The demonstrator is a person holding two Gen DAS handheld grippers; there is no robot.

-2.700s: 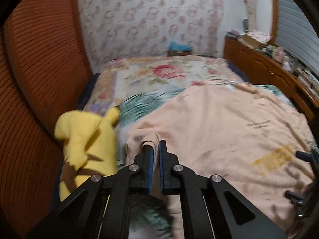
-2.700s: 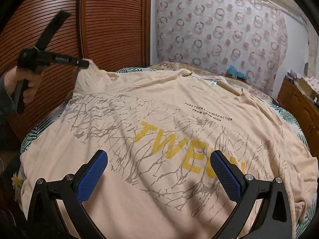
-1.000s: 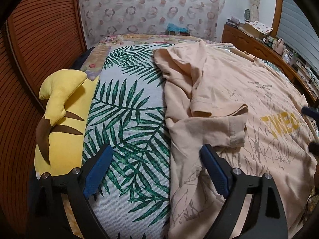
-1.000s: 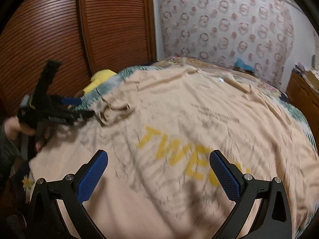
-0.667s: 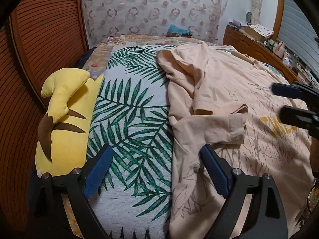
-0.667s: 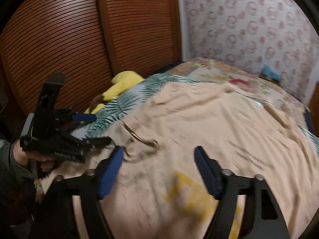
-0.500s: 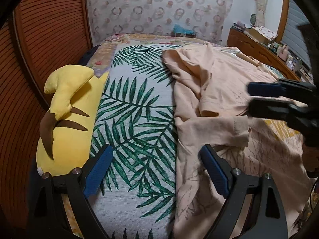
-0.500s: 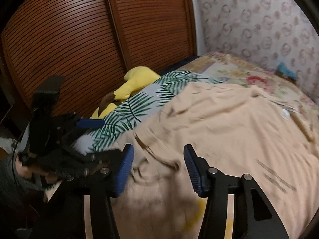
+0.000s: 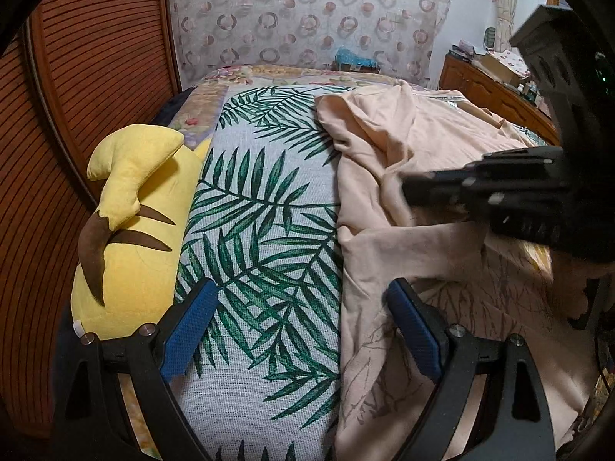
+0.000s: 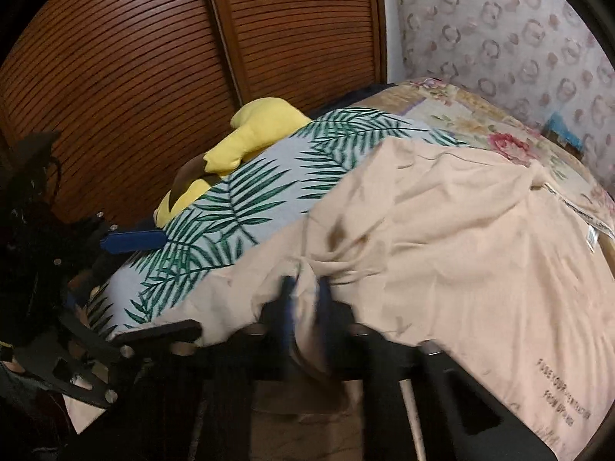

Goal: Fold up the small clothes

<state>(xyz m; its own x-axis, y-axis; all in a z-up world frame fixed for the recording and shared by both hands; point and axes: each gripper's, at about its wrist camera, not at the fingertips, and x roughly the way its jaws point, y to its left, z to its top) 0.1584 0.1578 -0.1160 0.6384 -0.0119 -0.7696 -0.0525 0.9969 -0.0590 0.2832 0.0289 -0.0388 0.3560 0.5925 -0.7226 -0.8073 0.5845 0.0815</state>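
Beside the shirt (image 9: 415, 138) lies a yellow plush (image 9: 130, 223).

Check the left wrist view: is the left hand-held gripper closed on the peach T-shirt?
No, the left hand-held gripper stands wide open above the leaf-print bedspread, its pads clear of the peach T-shirt.

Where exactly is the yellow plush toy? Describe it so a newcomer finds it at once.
Start at the bed's palm-leaf cover; along its edge beside the slatted wooden doors lies the yellow plush toy. It alone is bright yellow with brown stripes, lying apart from the peach T-shirt.
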